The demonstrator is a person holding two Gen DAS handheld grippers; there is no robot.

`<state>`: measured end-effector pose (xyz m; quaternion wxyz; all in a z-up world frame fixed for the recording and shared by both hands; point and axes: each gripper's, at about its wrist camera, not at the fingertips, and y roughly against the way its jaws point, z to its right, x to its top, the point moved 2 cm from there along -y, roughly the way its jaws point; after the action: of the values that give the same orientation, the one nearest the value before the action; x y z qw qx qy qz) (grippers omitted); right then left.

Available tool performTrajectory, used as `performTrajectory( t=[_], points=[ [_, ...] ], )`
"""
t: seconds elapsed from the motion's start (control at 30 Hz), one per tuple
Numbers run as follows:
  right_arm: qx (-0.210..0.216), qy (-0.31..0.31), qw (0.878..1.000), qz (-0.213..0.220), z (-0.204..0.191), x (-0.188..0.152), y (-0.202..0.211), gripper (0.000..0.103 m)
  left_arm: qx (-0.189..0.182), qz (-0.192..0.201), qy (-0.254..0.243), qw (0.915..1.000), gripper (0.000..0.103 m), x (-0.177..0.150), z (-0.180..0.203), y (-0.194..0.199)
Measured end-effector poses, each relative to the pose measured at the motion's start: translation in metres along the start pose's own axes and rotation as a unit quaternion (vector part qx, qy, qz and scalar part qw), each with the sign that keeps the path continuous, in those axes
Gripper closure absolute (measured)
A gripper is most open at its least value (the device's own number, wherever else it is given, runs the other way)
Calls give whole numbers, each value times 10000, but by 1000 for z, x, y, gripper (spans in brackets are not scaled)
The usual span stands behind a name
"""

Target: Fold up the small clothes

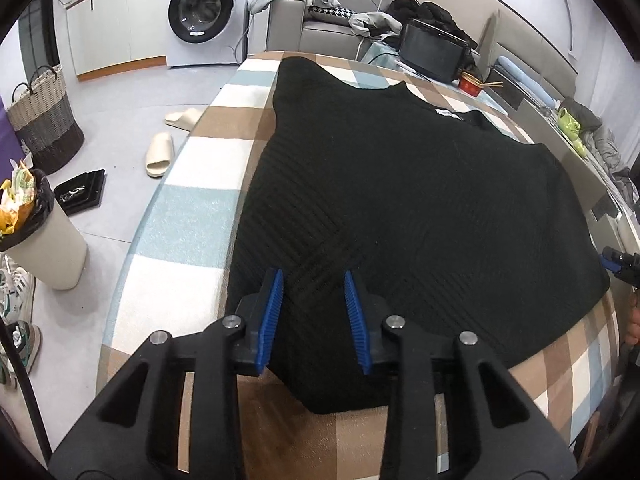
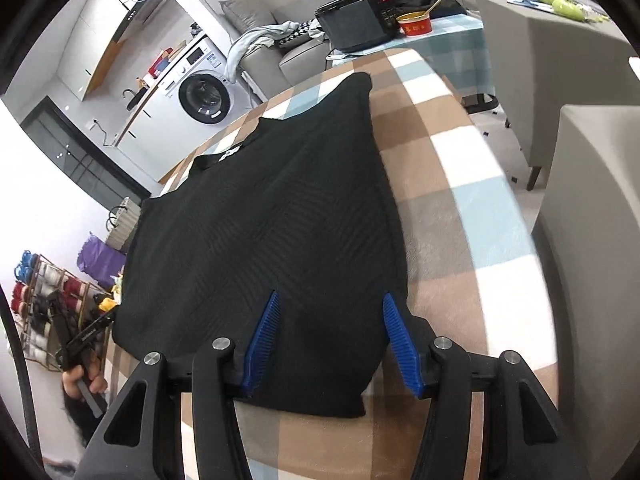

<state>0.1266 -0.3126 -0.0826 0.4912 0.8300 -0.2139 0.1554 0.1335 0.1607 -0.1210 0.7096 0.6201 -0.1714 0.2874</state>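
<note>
Black knit garment (image 1: 400, 200) lies spread flat on the checkered blanket (image 1: 192, 216) over the surface, left gripper (image 1: 314, 280) and right gripper (image 2: 330, 300) both above its near hem, fingers (image 1: 274, 312) released, grasping nothing.

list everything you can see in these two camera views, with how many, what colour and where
black garment: one, black, spread flat on the checked cover
checked cover: one, brown, white and pale blue, under the garment
washing machine: one, white, far back
slippers: two, cream, on the floor
woven basket: one, grey and beige, floor at left
bin: one, white, full, floor at left
red bowl: one, red, far table
left gripper: one, blue pads, open over the near hem
right gripper: one, blue pads, open over the near hem
</note>
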Motion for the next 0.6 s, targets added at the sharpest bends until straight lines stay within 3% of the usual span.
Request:
performTrajectory(
  t=[0.17,0.33,0.5,0.6],
  points=[
    [50,-43,10000,-4,-1,-5,-1,48,60,-32,112,9999,69,0,-3,1],
    [-126,-170,9994,275,6,-16,15,48,375,88,13,9993,43,-2,-3,9],
    [49,-361,9990,274,14,-20,13,48,380,-15,222,9990,41,-5,-7,5],
    [91,-145,9997,185,3,-19,5,48,397,2,227,9990,41,-5,-6,5]
  ],
)
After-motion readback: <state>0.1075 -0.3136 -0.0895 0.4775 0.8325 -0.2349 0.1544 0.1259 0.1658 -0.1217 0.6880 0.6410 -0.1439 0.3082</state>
